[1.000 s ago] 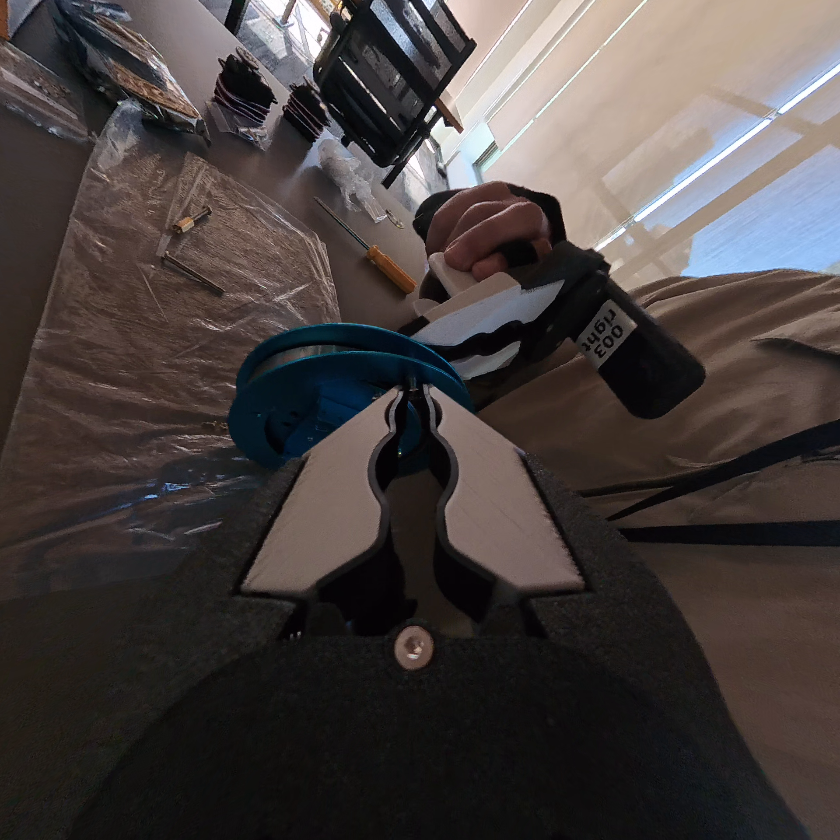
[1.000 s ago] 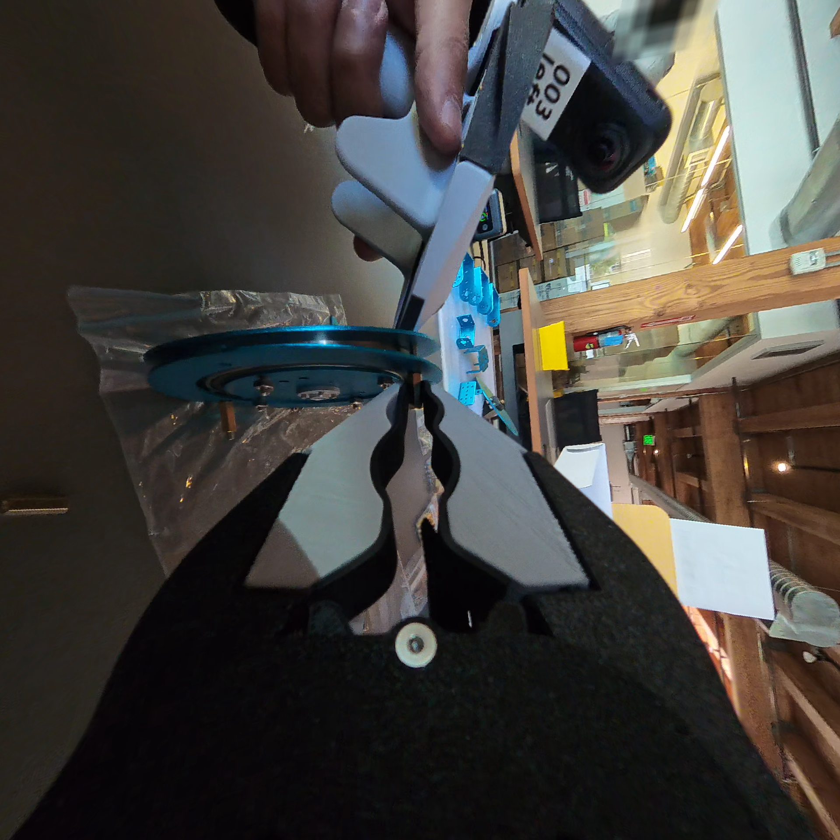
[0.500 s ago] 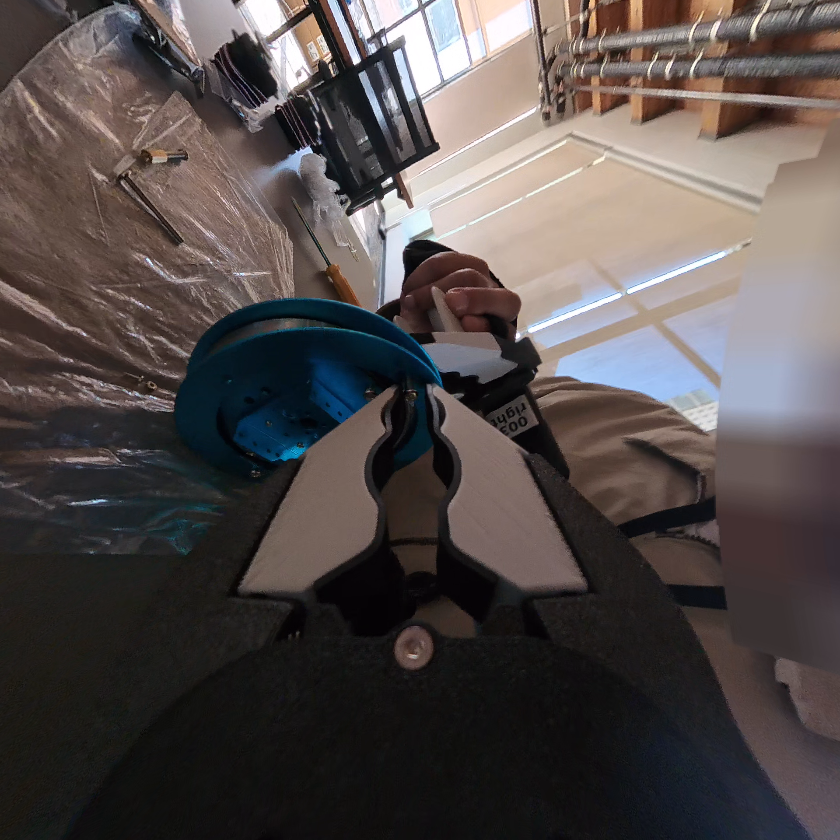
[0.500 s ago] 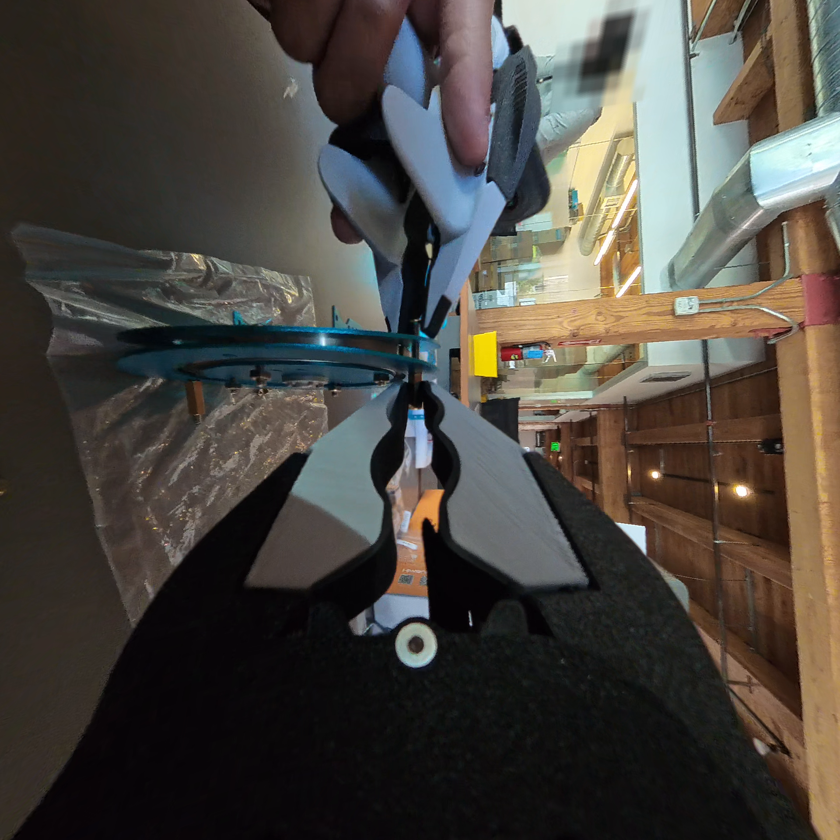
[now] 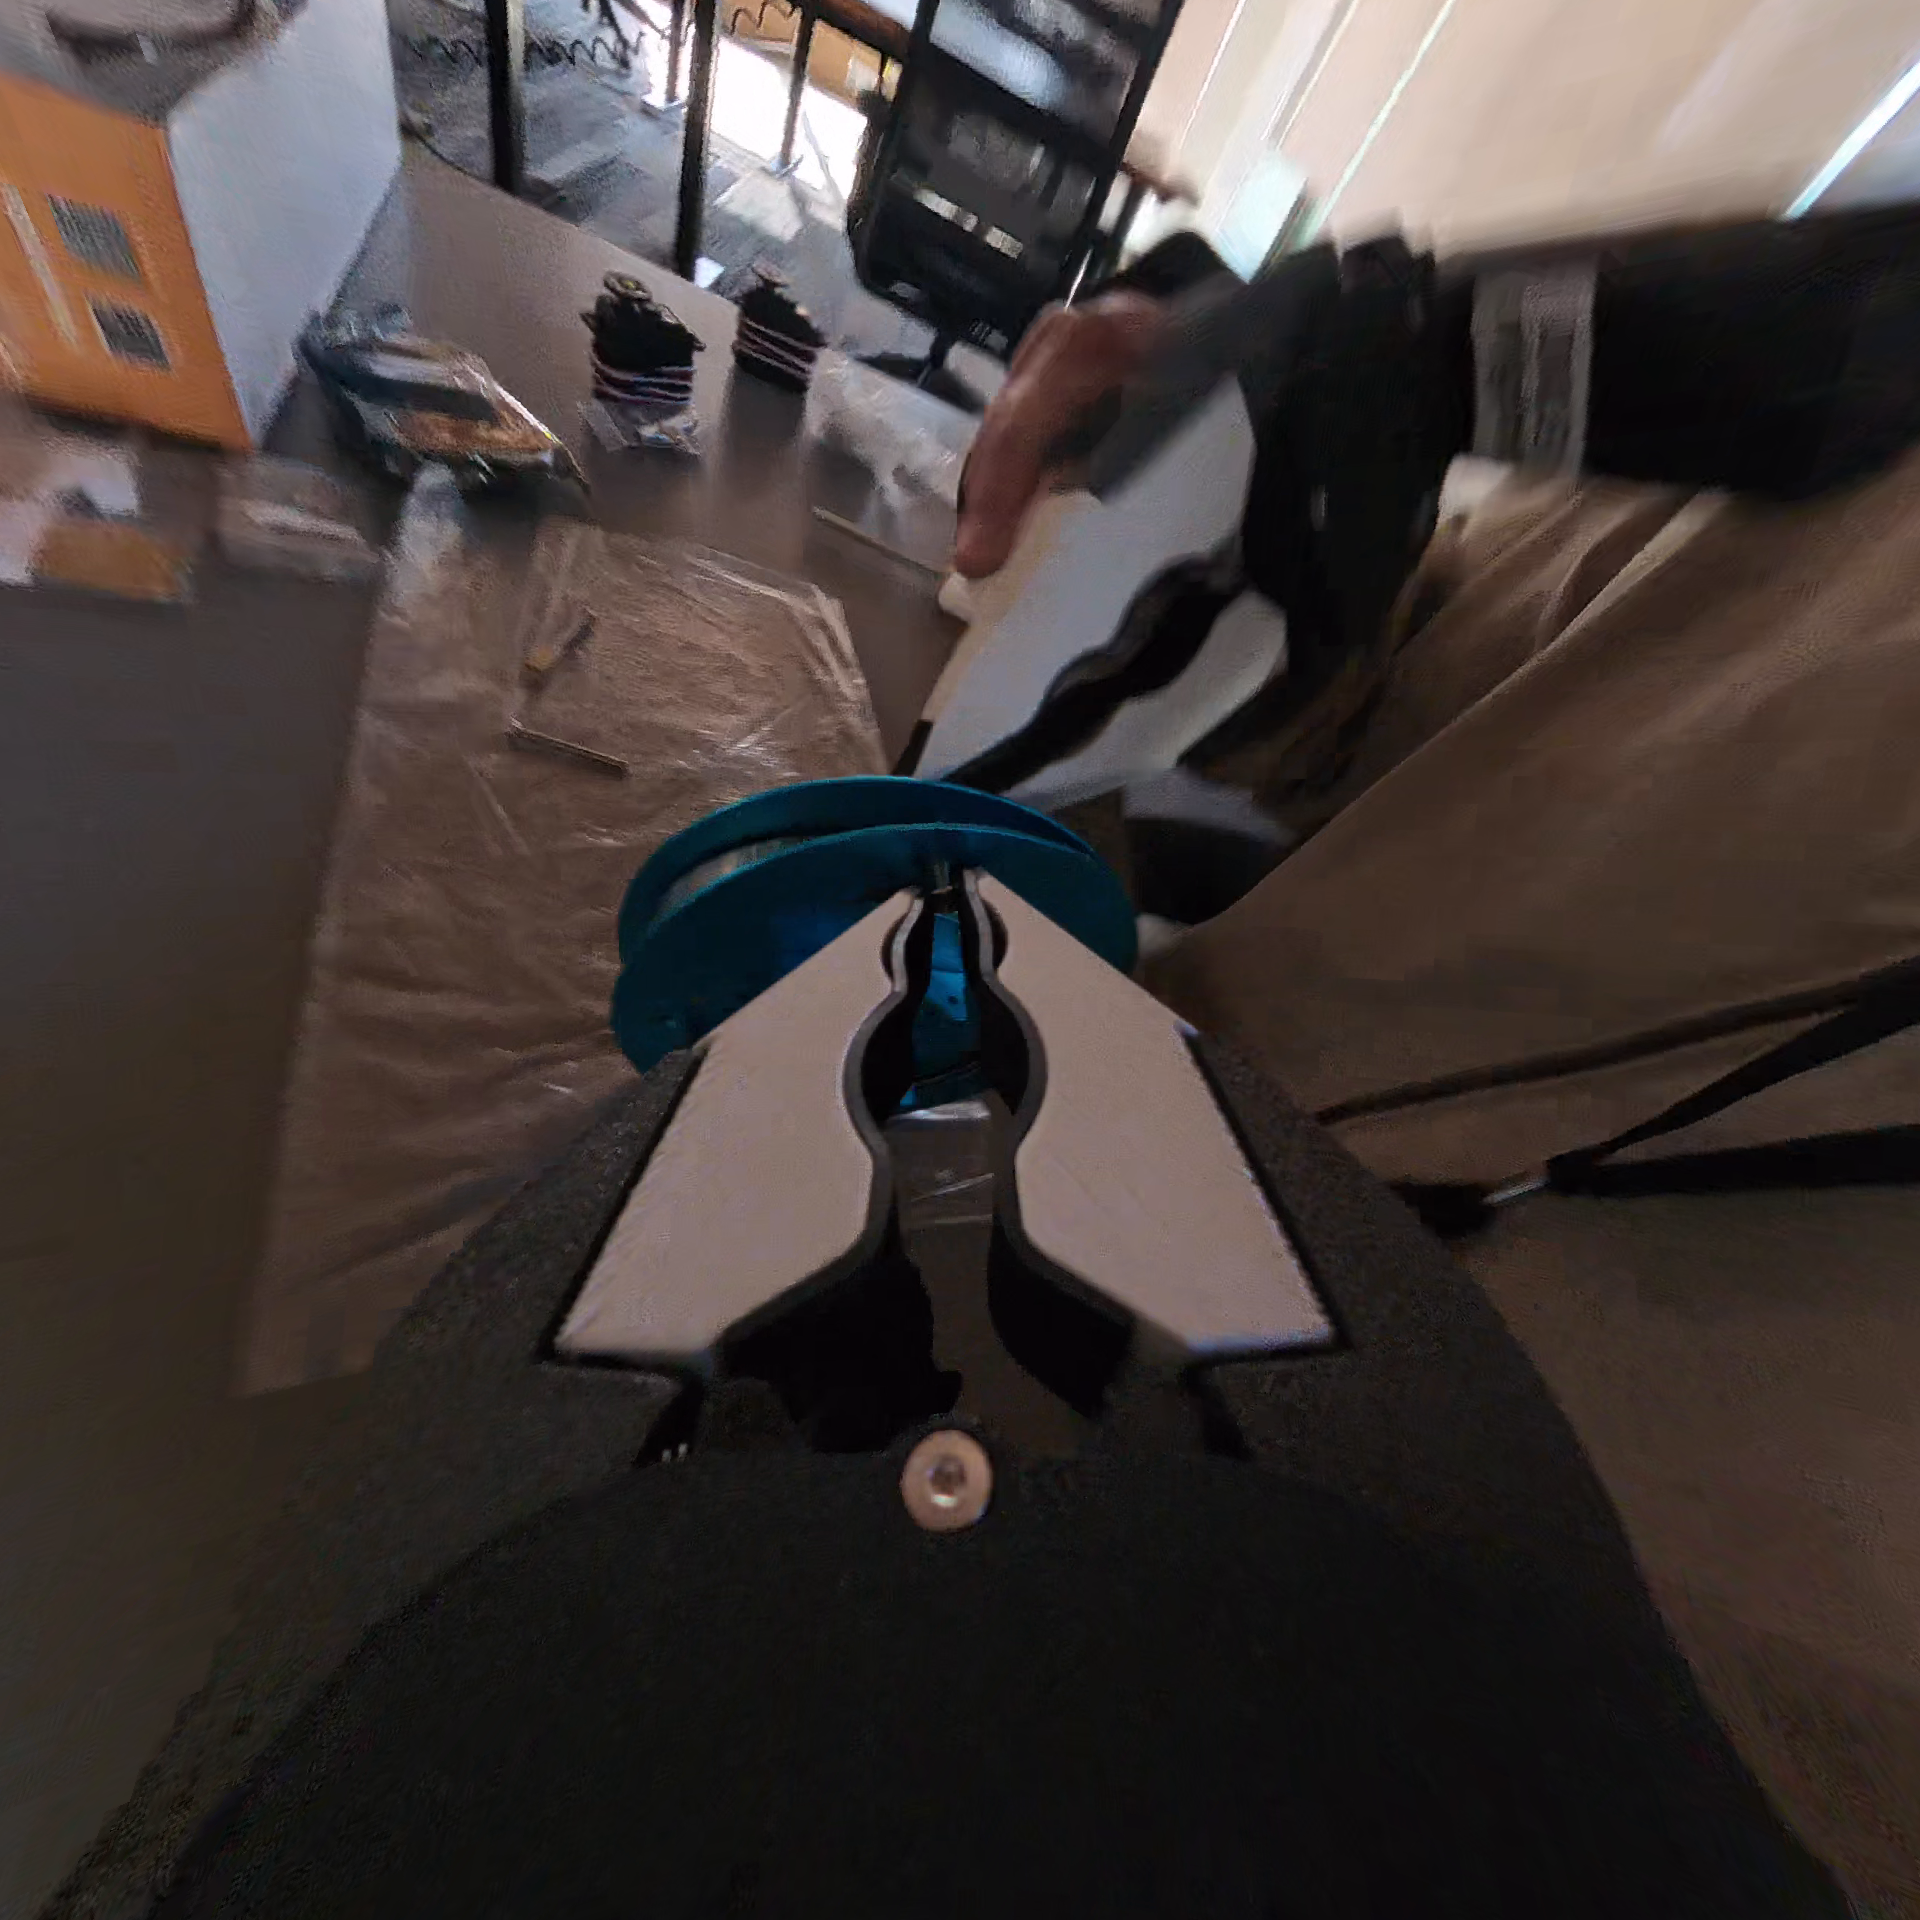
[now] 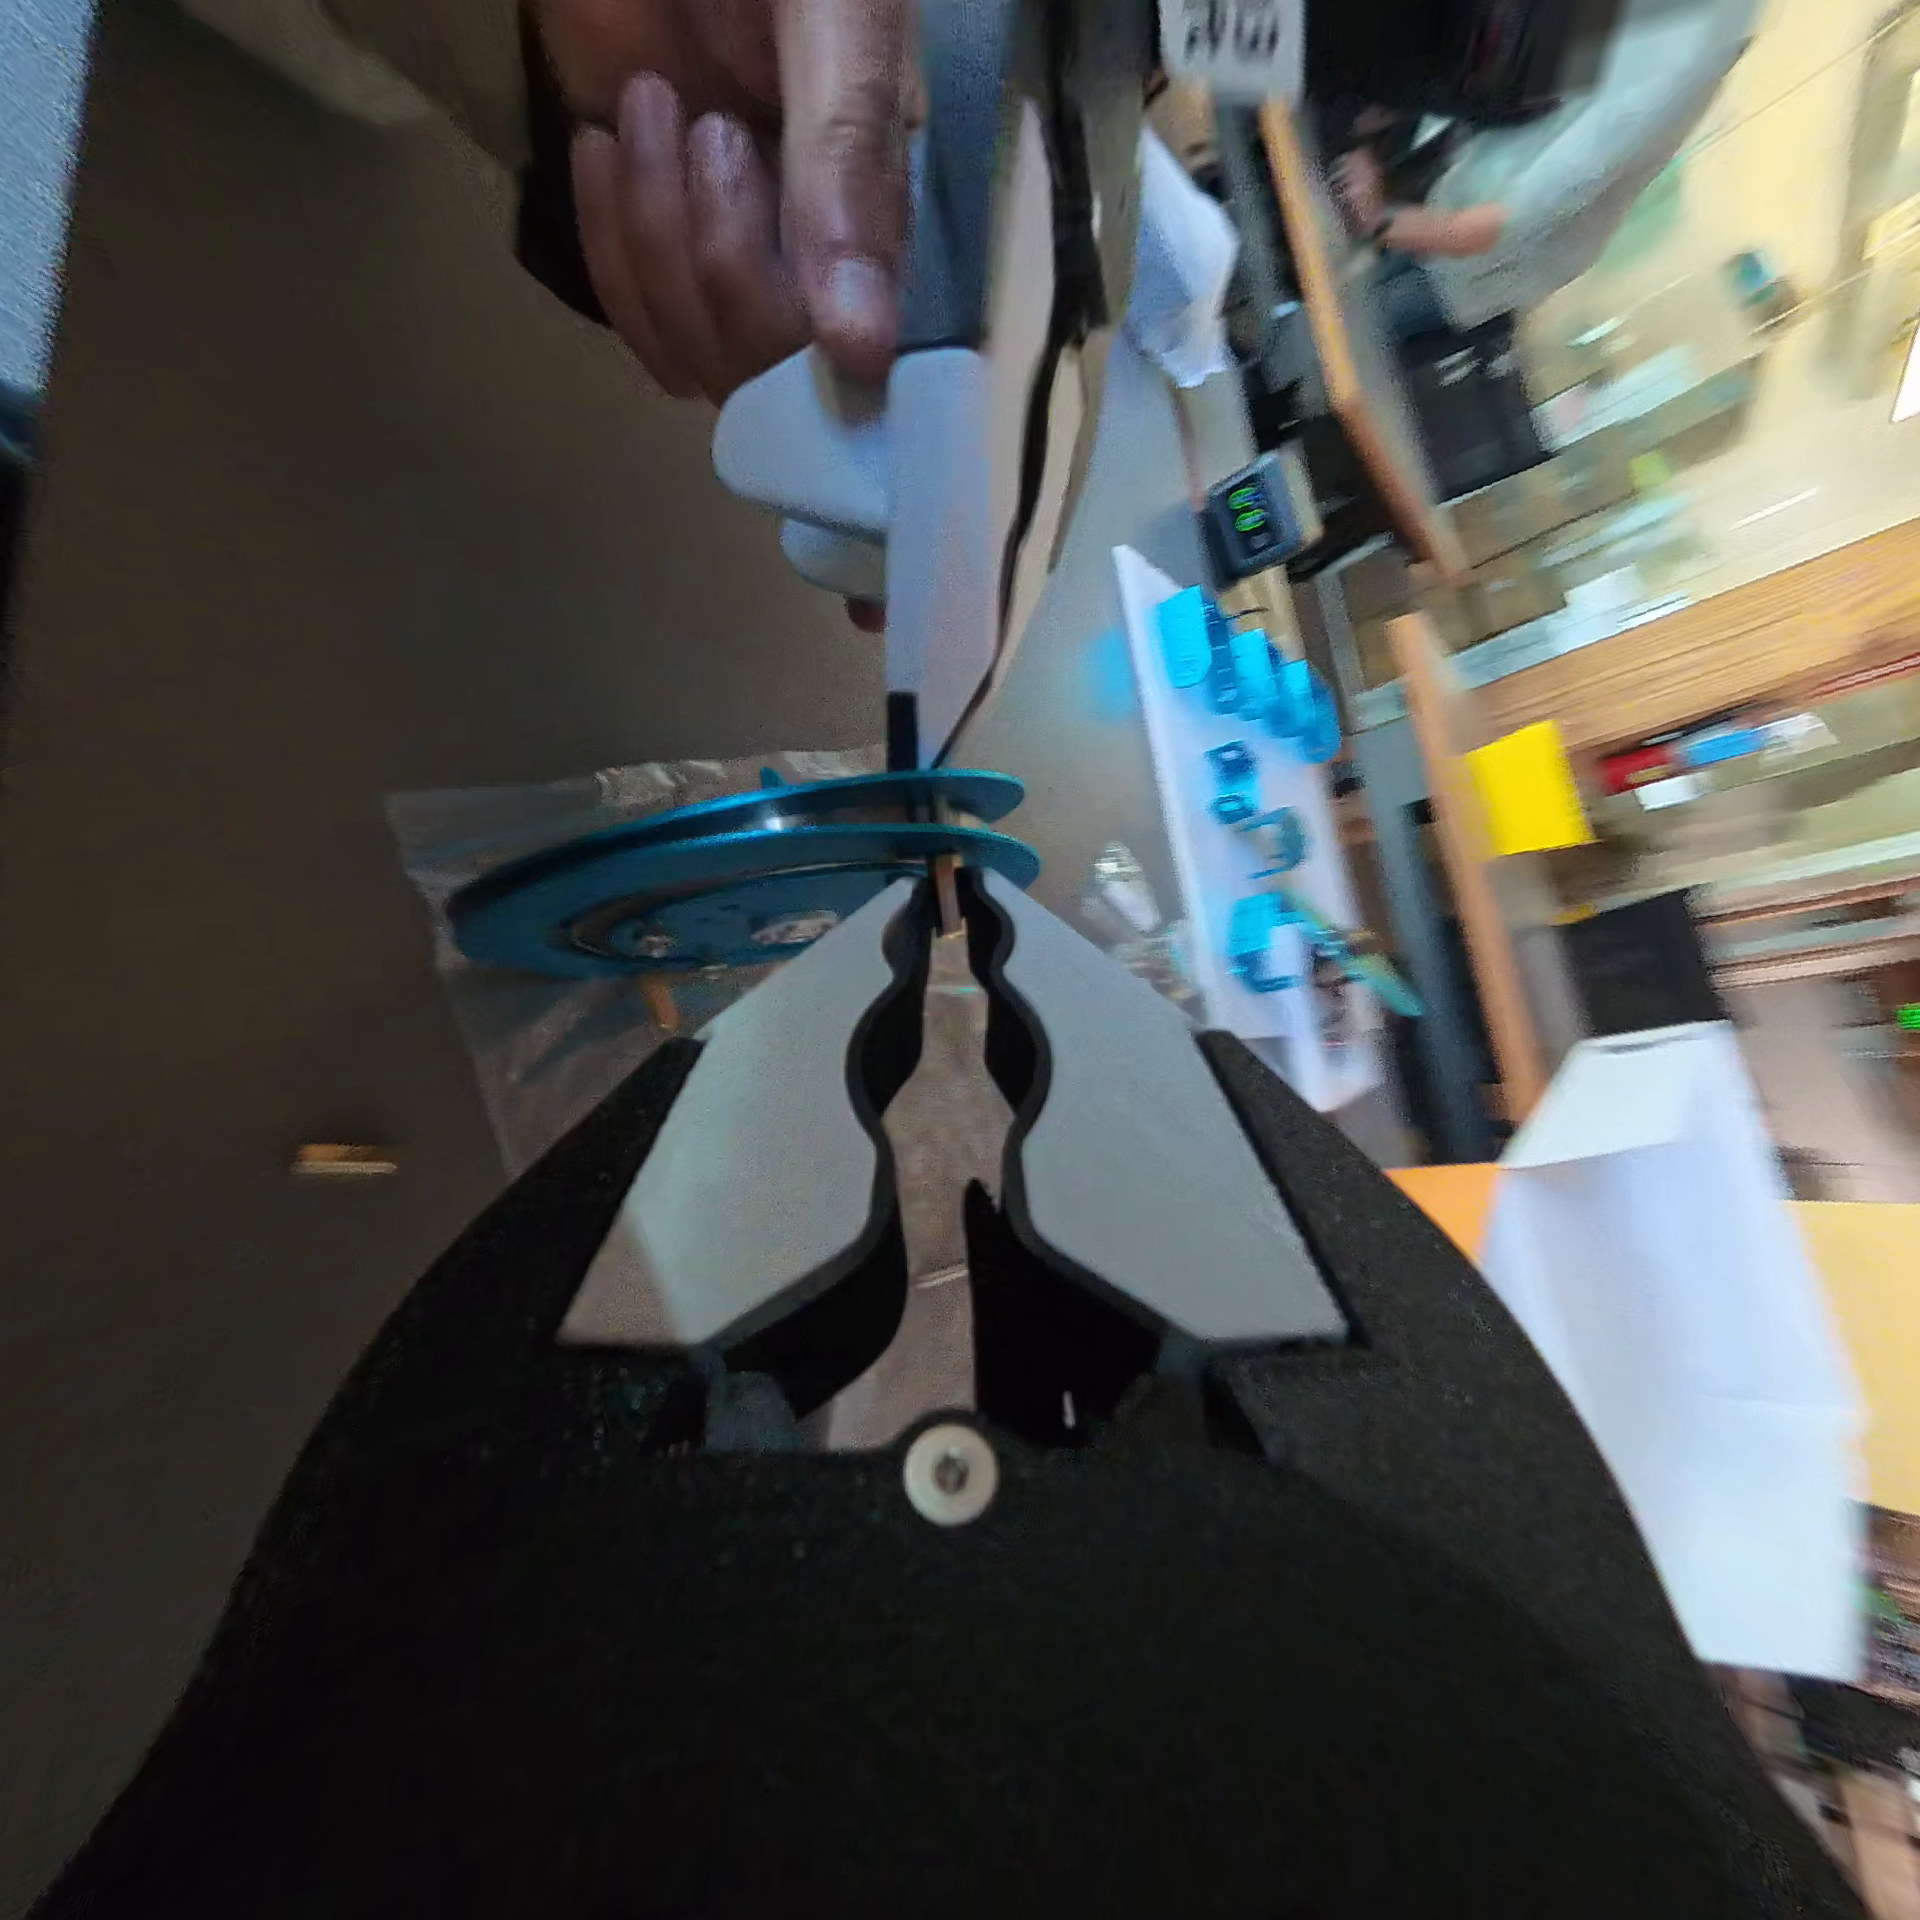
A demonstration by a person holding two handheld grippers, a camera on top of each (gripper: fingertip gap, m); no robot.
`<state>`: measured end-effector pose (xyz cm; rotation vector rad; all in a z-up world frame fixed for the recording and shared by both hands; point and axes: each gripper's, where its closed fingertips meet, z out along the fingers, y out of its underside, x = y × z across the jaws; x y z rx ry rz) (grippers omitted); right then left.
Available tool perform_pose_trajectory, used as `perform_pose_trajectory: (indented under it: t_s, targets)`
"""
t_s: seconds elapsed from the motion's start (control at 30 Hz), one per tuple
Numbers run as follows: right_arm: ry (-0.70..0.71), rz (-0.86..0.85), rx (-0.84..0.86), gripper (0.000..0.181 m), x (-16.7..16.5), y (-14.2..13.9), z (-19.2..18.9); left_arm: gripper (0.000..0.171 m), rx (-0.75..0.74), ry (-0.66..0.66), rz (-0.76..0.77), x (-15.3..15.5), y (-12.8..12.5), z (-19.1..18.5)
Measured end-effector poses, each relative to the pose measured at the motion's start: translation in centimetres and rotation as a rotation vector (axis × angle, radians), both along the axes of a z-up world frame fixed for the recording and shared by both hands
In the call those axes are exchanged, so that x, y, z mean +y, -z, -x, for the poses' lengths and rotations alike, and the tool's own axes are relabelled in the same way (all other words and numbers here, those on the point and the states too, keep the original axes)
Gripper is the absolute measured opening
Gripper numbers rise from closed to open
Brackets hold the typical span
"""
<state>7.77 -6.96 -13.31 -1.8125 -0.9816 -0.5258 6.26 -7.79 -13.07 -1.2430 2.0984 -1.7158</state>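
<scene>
Left gripper (image 5: 943, 896): clenched on the rim post of the round blue two-plate metal assembly (image 5: 831, 862).
Right gripper (image 6: 943, 902): pinching a brass post at the assembly's opposite edge.
Assembly: above the clear plastic sheet (image 5: 582, 831); contact hidden.
Background: blurred.

- Both views: heavy motion blur toward the edges; centres sharper.
- Wide-angle bending at the margins.
- Left wrist view: daylight from the window (image 5: 769, 94), overexposed; glare on the plastic sheet (image 5: 582, 831).
- Right wrist view: tabletop (image 6: 260, 727) dim, background shelving bright.
</scene>
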Motion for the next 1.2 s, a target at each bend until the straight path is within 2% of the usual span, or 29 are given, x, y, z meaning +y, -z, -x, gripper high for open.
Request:
perform_pose_trajectory:
  t_s: [0.13, 0.33, 0.53, 0.6, 0.63, 0.7, 0.73, 0.8, 0.87, 0.97, 1.0, 1.03, 1.2]
  targets:
    - [-0.035, 0.226, 0.308, 0.004, -0.4, 0.2, 0.2, 0.001, -0.2, 0.035, -0.369, -0.3, 0.3, 0.0]
    - [-0.045, 0.541, 0.631, 0.004, -0.5, 0.4, 0.0, 0.001, -0.462, 0.042, -0.82, 0.2, 0.5, -0.6]
    - [-0.067, 0.989, 1.086, 0.004, -1.7, 0.4, 1.0, 0.001, -0.661, 0.029, -1.111, 0.4, 0.6, -0.9]
    - [-0.053, 1.133, 1.29, 0.004, -1.6, 0.3, 1.1, 0.001, -0.749, 0.029, -1.222, 0.7, 0.6, -1.0]
    - [-0.054, 1.21, 1.4, 0.004, -1.7, 0.2, 1.2, 0.0, -0.762, 0.028, -1.229, 0.7, 0.6, -1.0]
    - [-0.073, 1.323, 1.577, 0.004, -1.9, 0.0, 1.5, 0.0, -0.742, 0.028, -1.2, 0.8, 0.9, -0.9]
    - [-0.088, 1.323, 1.614, 0.003, -1.9, -0.1, 1.5, 0.0, -0.72, 0.017, -1.159, 0.7, 0.9, -0.9]
    - [-0.113, 1.256, 1.559, 0.003, -1.9, 0.0, 1.4, 0.0, -0.643, -0.01, -1.023, 0.5, 0.8, -0.9]
    - [-0.113, 1.125, 1.414, 0.004, -1.7, 0.1, 1.0, 0.0, -0.477, -0.014, -0.838, 0.4, 1.5, -0.8]
    - [-0.094, 0.892, 1.132, 0.003, -1.3, 0.3, 0.3, 0.0, -0.248, -0.032, -0.452, 0.0, 1.3, -0.6]
    - [-0.096, 0.798, 1.014, 0.004, -1.2, 0.3, 0.2, 0.009, -0.19, -0.03, -0.319, -0.1, 0.8, -0.6]
    - [-0.1, 0.714, 0.895, 0.004, -1.1, 0.4, 0.1, 0.012, -0.142, -0.024, -0.186, -0.1, 0.2, -0.5]
    - [-0.048, 0.359, 0.399, 0.004, -0.2, 0.3, -0.5, 0.011, 0.073, -0.046, 0.191, 1.0, -0.4, -1.5]
